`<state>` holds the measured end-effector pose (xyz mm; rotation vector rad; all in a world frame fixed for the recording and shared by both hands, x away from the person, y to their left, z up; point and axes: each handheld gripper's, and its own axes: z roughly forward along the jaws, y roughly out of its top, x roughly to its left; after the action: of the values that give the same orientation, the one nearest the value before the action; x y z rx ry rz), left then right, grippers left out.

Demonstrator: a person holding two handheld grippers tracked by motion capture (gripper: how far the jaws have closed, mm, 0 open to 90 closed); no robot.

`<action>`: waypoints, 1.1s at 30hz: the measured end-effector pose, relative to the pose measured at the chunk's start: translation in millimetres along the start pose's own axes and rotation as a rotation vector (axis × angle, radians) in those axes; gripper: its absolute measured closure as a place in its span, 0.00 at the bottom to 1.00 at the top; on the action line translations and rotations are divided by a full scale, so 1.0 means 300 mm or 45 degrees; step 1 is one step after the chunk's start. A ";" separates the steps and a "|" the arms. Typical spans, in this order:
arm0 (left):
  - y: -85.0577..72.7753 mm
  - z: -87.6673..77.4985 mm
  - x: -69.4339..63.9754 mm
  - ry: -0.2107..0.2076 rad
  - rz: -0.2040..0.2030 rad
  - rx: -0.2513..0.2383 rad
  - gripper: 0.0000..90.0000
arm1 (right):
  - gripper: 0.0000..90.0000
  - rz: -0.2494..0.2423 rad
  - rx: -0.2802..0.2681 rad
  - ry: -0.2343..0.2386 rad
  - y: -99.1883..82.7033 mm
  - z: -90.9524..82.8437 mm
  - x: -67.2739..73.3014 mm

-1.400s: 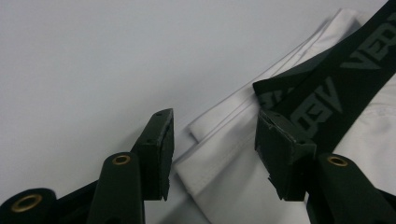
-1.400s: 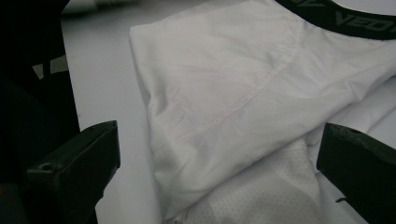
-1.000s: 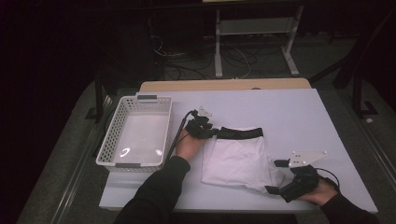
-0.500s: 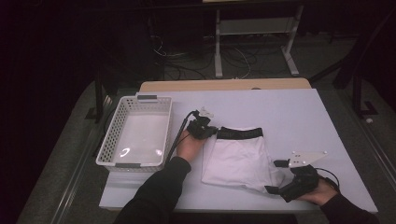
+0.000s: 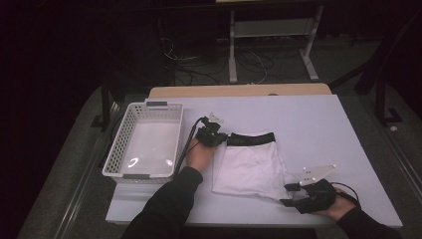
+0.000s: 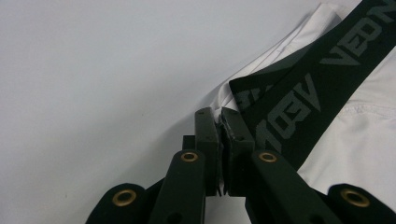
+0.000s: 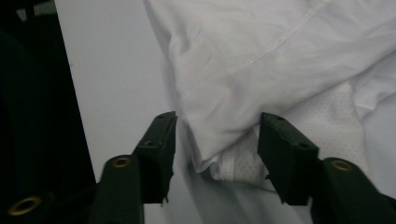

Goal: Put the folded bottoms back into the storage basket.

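Note:
A pair of white shorts (image 5: 249, 167) with a black lettered waistband (image 5: 251, 138) lies flat mid-table. My left gripper (image 5: 219, 138) is at the waistband's left end. In the left gripper view it (image 6: 220, 116) is shut on the corner where the waistband (image 6: 317, 79) meets white cloth. My right gripper (image 5: 287, 194) is at the shorts' near right corner. In the right gripper view its jaws (image 7: 218, 122) have just been closing. They straddle the folded hem corner (image 7: 219, 154) with gaps on both sides, and the pads do not press it.
A white perforated basket (image 5: 115, 149) stands at the table's left, beside my left forearm. The white table (image 5: 318, 124) ends just behind my right hand. A wooden board edge (image 5: 239, 91) runs along the far side, with cables and a stand on the floor beyond.
The waistband's right end has shifted slightly, so the band now lies straighter. Both hands stay where they were.

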<state>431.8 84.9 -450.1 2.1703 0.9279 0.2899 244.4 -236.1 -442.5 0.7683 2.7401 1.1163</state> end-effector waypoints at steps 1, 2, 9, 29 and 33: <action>0.000 0.000 0.000 -0.001 0.000 0.001 0.96 | 0.59 -0.007 0.011 -0.005 -0.001 0.005 0.002; 0.000 0.000 0.001 0.000 0.002 0.001 0.96 | 0.61 -0.023 0.028 -0.020 -0.001 0.012 0.004; -0.001 0.001 0.001 -0.003 -0.001 -0.001 0.96 | 0.86 -0.059 0.039 -0.047 0.002 0.013 0.002; 0.028 -0.058 -0.016 -0.111 -0.049 -0.134 0.96 | 0.93 -0.050 -0.114 0.002 0.073 -0.032 -0.018; 0.035 -0.069 -0.024 -0.145 -0.059 -0.157 0.96 | 0.93 -0.054 -0.151 0.005 0.101 -0.036 -0.023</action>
<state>422.9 86.3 -427.7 2.0281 0.8720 0.1934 260.4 -227.7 -414.9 0.6899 2.6512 1.2595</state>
